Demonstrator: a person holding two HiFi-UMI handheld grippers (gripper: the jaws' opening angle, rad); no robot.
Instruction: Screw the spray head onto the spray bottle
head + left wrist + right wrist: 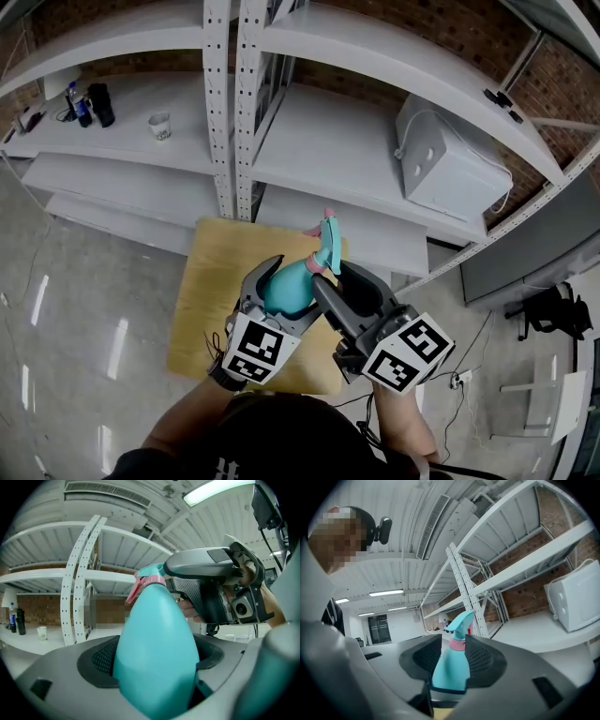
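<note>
A teal spray bottle is held up over the wooden table, with its teal spray head and pink collar on its neck. My left gripper is shut on the bottle's wide body, which fills the gap between the jaws in the left gripper view. My right gripper comes in from the right. In the right gripper view its pads close on both sides of the pink collar, below the spray head. The right gripper also shows in the left gripper view, closed around the bottle's top.
White metal shelving stands behind the table. It carries a white box-shaped device, a paper cup and dark bottles. Shiny grey floor lies to the left, and cables run at the right.
</note>
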